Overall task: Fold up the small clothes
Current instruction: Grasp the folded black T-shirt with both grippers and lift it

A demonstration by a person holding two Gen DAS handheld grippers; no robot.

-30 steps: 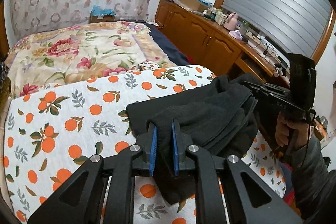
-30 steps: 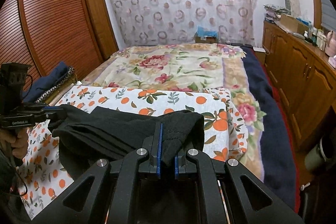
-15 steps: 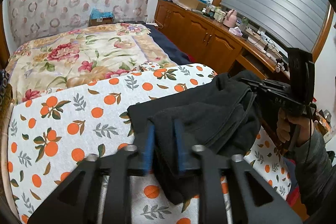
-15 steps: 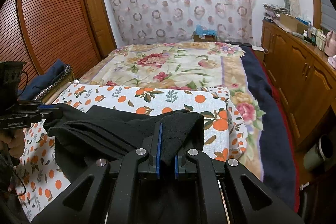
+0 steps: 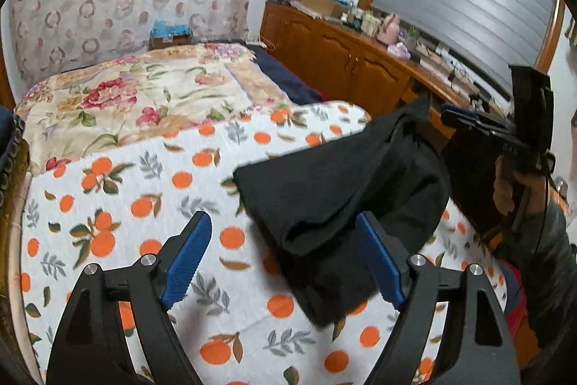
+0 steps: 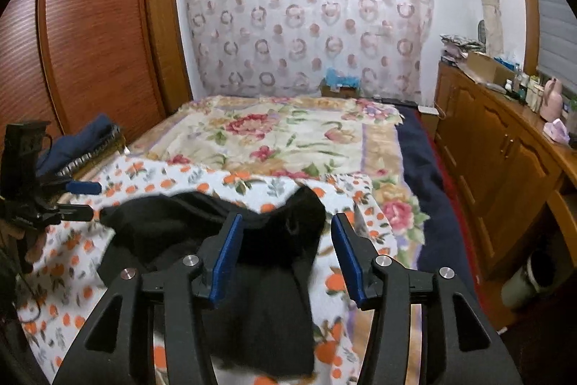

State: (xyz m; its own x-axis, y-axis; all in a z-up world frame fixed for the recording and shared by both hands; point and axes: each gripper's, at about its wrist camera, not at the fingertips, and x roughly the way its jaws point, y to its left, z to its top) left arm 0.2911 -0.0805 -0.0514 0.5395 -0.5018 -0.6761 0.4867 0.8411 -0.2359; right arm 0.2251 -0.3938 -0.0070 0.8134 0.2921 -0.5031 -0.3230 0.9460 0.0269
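A black garment (image 5: pixel 346 201) lies folded in loose layers on the orange-print sheet (image 5: pixel 151 190) at the foot of the bed. My left gripper (image 5: pixel 285 251) stands over its near left corner, jaws opening, blue pads apart and off the cloth. In the right wrist view the same black garment (image 6: pixel 259 258) lies blurred between the opening jaws of my right gripper (image 6: pixel 285 255); neither pad presses on it. The right gripper (image 5: pixel 465 119) shows at the far right of the left view, held by a hand (image 5: pixel 505 186). The left gripper (image 6: pixel 84 197) appears at the left edge of the right view.
A floral blanket (image 6: pixel 288 136) covers the far half of the bed. A wooden cabinet (image 6: pixel 505 161) with clutter on top runs along the right, a wooden wardrobe (image 6: pixel 90 35) along the left. Folded dark blue cloth (image 6: pixel 83 136) lies at the bed's left edge. A cup (image 6: pixel 530 276) stands on the floor.
Both grippers were shut on corners of the black garment and have opened and let go. The garment has dropped onto the sheet. The right gripper has pulled back slightly.
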